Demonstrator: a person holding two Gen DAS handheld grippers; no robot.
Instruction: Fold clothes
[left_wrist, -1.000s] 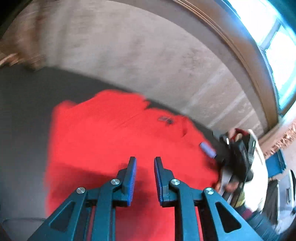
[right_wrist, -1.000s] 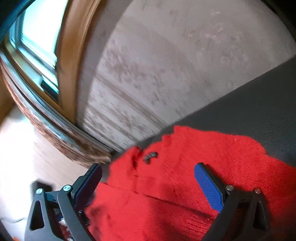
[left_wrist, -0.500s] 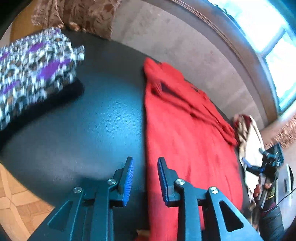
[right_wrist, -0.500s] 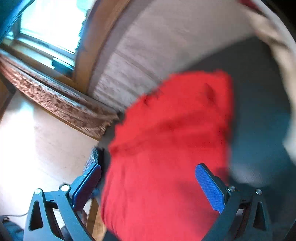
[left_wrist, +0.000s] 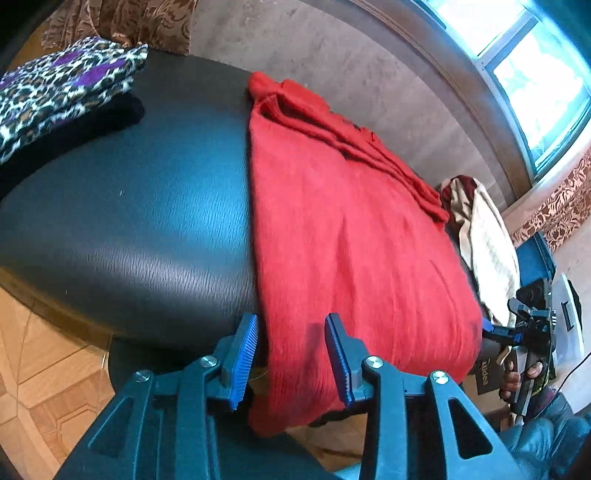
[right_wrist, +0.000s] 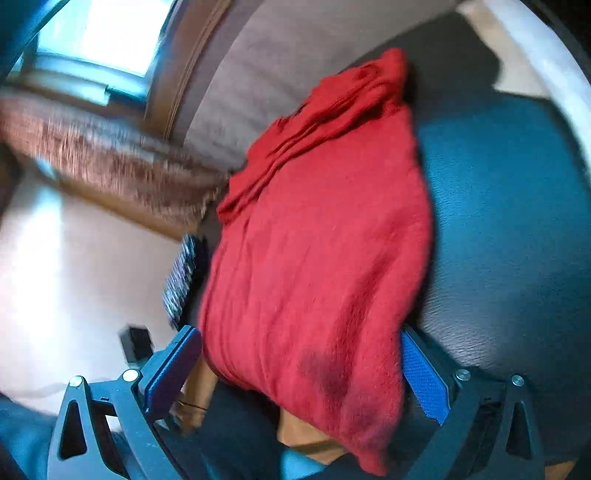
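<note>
A red knit sweater (left_wrist: 343, 236) lies lengthwise on the black table (left_wrist: 129, 229), its collar end toward the wall and its hem hanging over the near edge. My left gripper (left_wrist: 291, 360) is open at the hem's left corner, with the red cloth between its blue pads. In the right wrist view the sweater (right_wrist: 317, 251) fills the middle, and my right gripper (right_wrist: 301, 373) is wide open around the hanging hem's right corner. The right gripper also shows in the left wrist view (left_wrist: 517, 332), beside the sweater's right edge.
A folded leopard-print garment (left_wrist: 62, 88) sits on a dark one at the table's far left. A cream and maroon garment (left_wrist: 484, 236) lies at the table's right end. A grey wall and a window (left_wrist: 532, 62) run behind the table. Tiled floor (left_wrist: 40, 369) lies below.
Both grippers have pulled back from the collar end to the near edge of the table. They now sit at the hem's two corners. The left gripper has opened wider.
</note>
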